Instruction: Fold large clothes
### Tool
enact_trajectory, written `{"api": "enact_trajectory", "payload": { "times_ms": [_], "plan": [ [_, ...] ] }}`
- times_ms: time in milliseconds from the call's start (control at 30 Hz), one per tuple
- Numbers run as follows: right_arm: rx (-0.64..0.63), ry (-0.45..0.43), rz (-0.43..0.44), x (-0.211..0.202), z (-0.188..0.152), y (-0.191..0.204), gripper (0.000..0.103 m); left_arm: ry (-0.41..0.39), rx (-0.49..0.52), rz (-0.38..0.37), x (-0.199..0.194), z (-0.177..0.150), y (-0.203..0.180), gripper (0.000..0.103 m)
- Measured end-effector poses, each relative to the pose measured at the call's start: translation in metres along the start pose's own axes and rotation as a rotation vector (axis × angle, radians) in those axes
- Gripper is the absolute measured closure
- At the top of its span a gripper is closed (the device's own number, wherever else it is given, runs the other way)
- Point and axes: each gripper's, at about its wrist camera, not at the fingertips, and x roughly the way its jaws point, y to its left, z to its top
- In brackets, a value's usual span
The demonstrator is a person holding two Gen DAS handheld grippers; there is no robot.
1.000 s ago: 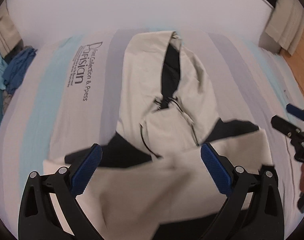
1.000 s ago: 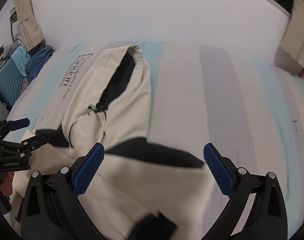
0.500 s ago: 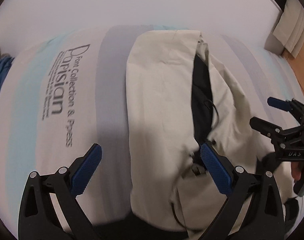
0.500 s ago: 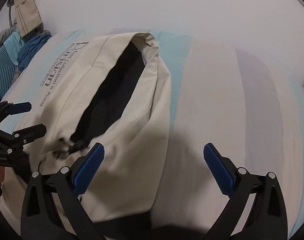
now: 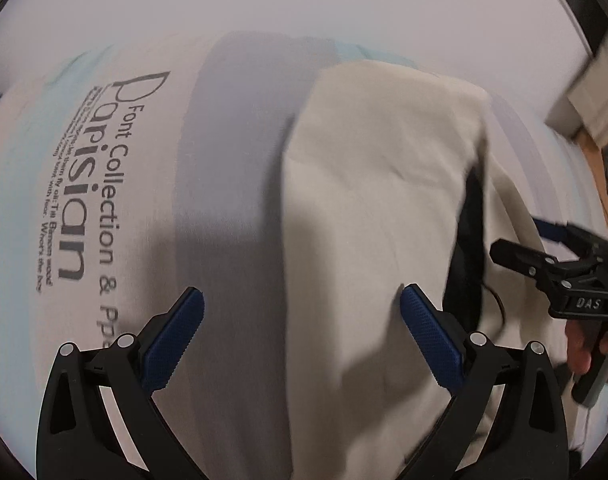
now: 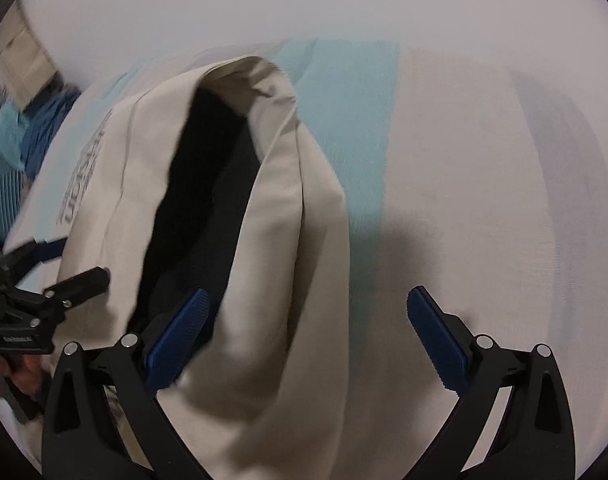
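Note:
A cream hooded garment with a black lining [image 5: 375,208] lies on the striped bed sheet [image 5: 224,200]; it also shows in the right wrist view [image 6: 284,220]. My left gripper [image 5: 302,334] is open and empty, low over the garment's left edge. My right gripper [image 6: 307,336] is open and empty, over the garment's right edge, its left pad [image 6: 176,344] close to the black hood opening [image 6: 200,200]. Each gripper shows in the other's view: the right one [image 5: 543,256] at the right, the left one [image 6: 52,292] at the left.
The sheet carries black printed lettering [image 5: 104,200] left of the garment. A pile of blue clothes [image 6: 20,136] lies at the bed's far left. A white wall [image 6: 304,0] rises behind the bed. A beige curtain [image 5: 595,92] hangs at the far right.
Both grippers have moved forward along the garment toward the hood end and come lower and closer to it. Both stay open and empty.

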Motion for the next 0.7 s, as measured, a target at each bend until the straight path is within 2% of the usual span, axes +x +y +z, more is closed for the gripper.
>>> {"api": "enact_trajectory", "payload": {
  "times_ms": [100,200,233,367,400,433,533,600,667,700],
  "plan": [
    [0.026,0.021,0.002,0.013,0.007,-0.004,0.007,0.019,-0.010,0.016,0.013,0.013,0.002,0.008],
    [0.073,0.043,0.011,0.025,0.011,-0.010,0.007,0.043,0.013,0.018,0.022,0.019,0.000,0.015],
    [0.090,0.050,0.011,0.029,0.010,-0.012,0.007,0.051,0.018,0.016,0.026,0.021,0.000,0.022],
    [0.116,0.047,0.012,0.035,0.007,-0.014,0.008,0.067,0.013,-0.013,0.033,0.029,-0.003,0.038],
    [0.120,0.041,0.012,0.034,0.007,-0.014,0.014,0.070,0.015,-0.018,0.034,0.031,-0.004,0.043],
    [0.123,0.035,0.011,0.031,0.006,-0.015,0.018,0.073,0.023,-0.020,0.036,0.032,-0.005,0.053],
    [0.127,0.036,0.018,0.027,0.005,-0.017,0.034,0.075,0.045,-0.027,0.037,0.034,-0.011,0.069],
    [0.103,0.034,0.028,0.024,0.005,-0.011,0.057,0.074,0.043,-0.037,0.037,0.034,-0.013,0.076],
    [0.083,0.043,0.050,0.022,0.004,-0.005,0.075,0.073,0.045,-0.042,0.034,0.034,-0.016,0.083],
    [0.069,0.043,0.039,0.019,0.003,0.000,0.079,0.072,0.053,-0.040,0.034,0.035,-0.017,0.088]
  ]
}}
